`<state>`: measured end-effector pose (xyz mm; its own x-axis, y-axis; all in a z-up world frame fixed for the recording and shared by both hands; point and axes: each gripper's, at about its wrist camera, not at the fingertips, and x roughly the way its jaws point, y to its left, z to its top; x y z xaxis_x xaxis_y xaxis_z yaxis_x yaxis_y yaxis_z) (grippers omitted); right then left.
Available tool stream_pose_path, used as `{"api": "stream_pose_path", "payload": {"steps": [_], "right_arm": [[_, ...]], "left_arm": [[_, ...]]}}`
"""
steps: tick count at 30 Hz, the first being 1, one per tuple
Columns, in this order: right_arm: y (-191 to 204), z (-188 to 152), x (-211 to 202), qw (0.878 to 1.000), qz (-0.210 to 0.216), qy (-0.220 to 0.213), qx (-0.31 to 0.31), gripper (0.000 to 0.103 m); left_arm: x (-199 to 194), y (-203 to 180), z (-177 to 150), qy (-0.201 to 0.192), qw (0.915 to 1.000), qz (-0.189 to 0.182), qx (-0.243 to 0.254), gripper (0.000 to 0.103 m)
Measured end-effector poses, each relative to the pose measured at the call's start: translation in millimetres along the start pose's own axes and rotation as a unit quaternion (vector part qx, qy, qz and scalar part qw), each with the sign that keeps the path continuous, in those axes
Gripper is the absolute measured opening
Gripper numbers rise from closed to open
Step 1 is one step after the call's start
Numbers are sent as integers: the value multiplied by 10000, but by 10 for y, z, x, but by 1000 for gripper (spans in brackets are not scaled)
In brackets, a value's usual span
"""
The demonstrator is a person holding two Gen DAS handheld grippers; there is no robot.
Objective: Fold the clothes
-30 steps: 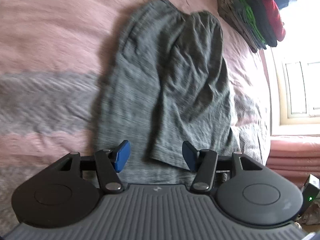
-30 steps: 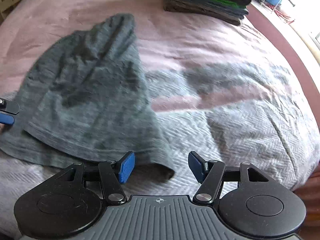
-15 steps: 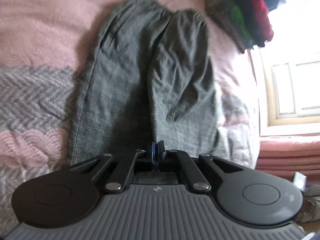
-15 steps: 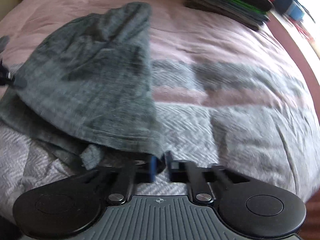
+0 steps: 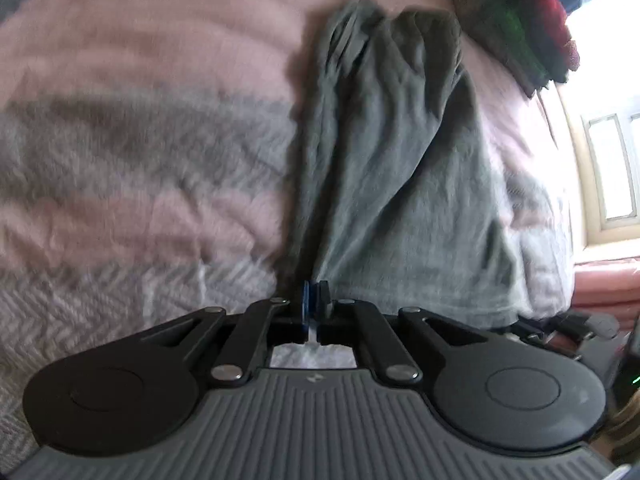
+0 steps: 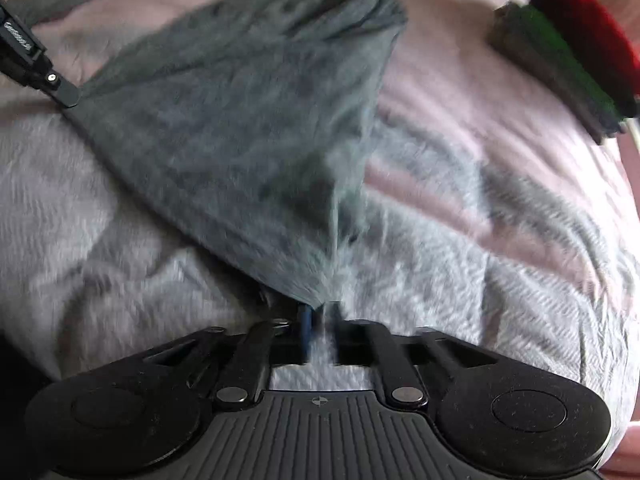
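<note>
Pink-and-grey bedding [image 5: 140, 184] supports the grey garment [image 5: 400, 168], which lies lengthwise across its middle. Left gripper [image 5: 315, 300] and right gripper [image 6: 320, 312], wide open a second ago, now have their jaws clamped on the garment's two near hem corners, and the near edge is lifted (both views are blurred). Judgement: the fold-over toward the far end comes next. A stack of folded clothes [image 6: 568, 44] sits just beyond the far end, well clear of the fold path.

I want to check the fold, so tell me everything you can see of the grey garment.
The grey garment is soft heathered knit, creased, folded lengthwise into a long strip. It lies on the pink and grey bedspread, its far end near the stack of folded clothes. The left tongs and right tongs each pinch a near corner, lifting that edge.
</note>
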<state>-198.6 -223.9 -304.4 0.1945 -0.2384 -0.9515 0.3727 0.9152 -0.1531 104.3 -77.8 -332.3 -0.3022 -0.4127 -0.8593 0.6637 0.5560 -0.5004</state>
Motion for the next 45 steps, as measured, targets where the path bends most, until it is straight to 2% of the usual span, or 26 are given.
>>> {"api": "stream_pose_path", "payload": {"steps": [1, 2, 5, 7, 8, 9, 11, 14, 16, 19, 20, 25, 26, 27, 28, 33, 36, 40, 45], "right_arm": [[-51, -4, -47, 10000, -1, -39, -24, 80], [-103, -8, -93, 10000, -1, -78, -48, 87], [-369, 45, -177, 9998, 39, 57, 173, 87], [-691, 142, -192, 9966, -61, 5, 827, 87], [-839, 196, -210, 9920, -60, -75, 1257, 87], [-1059, 279, -180, 9823, 17, -206, 1860, 87], [-1407, 437, -66, 9569, 337, -537, 2833, 87], [-1803, 749, 309, 9081, 960, -800, 3996, 86], [-1995, 994, 597, 8757, 1424, -868, 4532, 78], [-2107, 1336, 945, 8513, 1877, -831, 4829, 75], [-2103, 1444, 1035, 8475, 2008, -836, 4842, 73], [-2051, 1738, 1285, 8472, 2300, -905, 4703, 70], [-2033, 1780, 1313, 8480, 2316, -916, 4679, 70], [-2031, 1807, 1361, 8484, 2321, -918, 4669, 70], [-2030, 1834, 1408, 8488, 2326, -921, 4657, 70], [-1993, 1966, 1487, 8594, 2247, -972, 4488, 70], [-1934, 2094, 1500, 8738, 2110, -957, 4276, 70], [-1790, 2258, 1540, 9002, 1820, -858, 3862, 70], [-1622, 2385, 1522, 9246, 1593, -910, 3340, 70]], "left_arm": [[-29, 6, 10, -29, 10000, -30, -43, 1], [-62, 10, 26, -51, 9999, -55, -72, 2], [-233, -12, 180, -153, 9998, -49, 70, 5], [-361, -33, 338, -344, 9992, -129, 138, 11], [-404, -38, 454, -476, 9986, -180, 124, 18], [-413, -59, 602, -622, 9977, -247, 120, 22], [-332, -126, 893, -822, 9958, -380, 165, 22], [-39, -281, 1384, -941, 9938, -559, 197, 25], [190, -387, 1692, -945, 9927, -732, 184, 26], [512, -524, 2035, -868, 9921, -872, 245, 29], [613, -563, 2127, -843, 9923, -855, 292, 29], [962, -643, 2372, -675, 9953, -561, 403, 30], [1021, -643, 2385, -618, 9959, -535, 396, 26], [1068, -646, 2391, -585, 9961, -524, 400, 12], [1071, -665, 2375, -633, 9954, -551, 454, 1], [684, -883, 2219, -1211, 9869, -629, 860, 0], [471, -904, 2141, -1422, 9836, -423, 1028, 0], [536, -714, 2173, -1297, 9873, 29, 917, 0], [473, -611, 2133, -1372, 9857, 181, 961, 0]]}}
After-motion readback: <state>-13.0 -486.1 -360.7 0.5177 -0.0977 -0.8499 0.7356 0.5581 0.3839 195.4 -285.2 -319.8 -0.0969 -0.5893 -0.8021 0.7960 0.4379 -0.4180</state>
